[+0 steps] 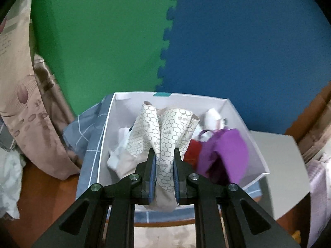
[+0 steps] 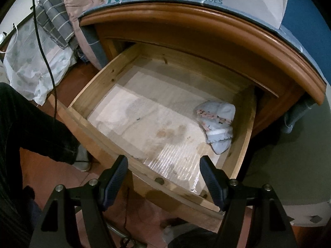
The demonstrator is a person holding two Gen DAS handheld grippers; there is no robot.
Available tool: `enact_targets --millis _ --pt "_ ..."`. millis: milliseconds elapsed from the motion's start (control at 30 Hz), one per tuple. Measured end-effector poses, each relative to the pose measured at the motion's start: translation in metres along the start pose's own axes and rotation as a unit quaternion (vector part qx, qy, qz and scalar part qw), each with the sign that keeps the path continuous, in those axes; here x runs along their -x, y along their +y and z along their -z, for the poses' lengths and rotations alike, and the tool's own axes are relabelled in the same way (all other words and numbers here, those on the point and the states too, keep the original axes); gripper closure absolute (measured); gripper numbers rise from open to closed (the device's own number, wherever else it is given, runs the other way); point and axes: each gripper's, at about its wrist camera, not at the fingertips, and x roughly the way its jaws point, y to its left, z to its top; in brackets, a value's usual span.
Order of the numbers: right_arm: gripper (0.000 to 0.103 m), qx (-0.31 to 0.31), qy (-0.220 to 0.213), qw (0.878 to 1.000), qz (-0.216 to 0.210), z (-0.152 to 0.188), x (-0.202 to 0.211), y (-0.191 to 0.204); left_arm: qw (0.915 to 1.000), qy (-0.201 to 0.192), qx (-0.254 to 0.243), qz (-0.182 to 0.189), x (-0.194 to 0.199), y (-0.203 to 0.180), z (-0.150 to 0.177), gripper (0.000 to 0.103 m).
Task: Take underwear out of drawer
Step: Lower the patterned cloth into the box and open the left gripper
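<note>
The left tongs are clamped on a piece of beige underwear printed with a grey honeycomb pattern, its cloth pinched between the two blue pads and fanning out above them. It hangs over a white box that holds other garments: a purple one against the right wall, a red one beside it, and white cloth toward the left wall. The box sits on a grey-blue checked cloth, with green and blue foam mats behind.

The right tongs stand apart, holding nothing, above the front edge of the open wooden drawer. One pale blue patterned bundle (folded small) lies near the drawer's right wall. A person's dark trouser leg shows at the left.
</note>
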Motion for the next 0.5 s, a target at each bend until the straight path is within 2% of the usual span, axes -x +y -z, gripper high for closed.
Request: enact_targets --millis 300,500 --pt "0.029 0.003 0.000 1.000 -0.009 -0.001 -0.003 0.004 0.9989 0.036 0.012 -0.026 -0.046 0.007 0.007 0.090" --pt "0.029 0.001 0.000 1.000 -0.016 -0.002 -0.005 0.004 0.9982 0.043 0.001 -0.041 -0.063 0.003 0.014 0.090"
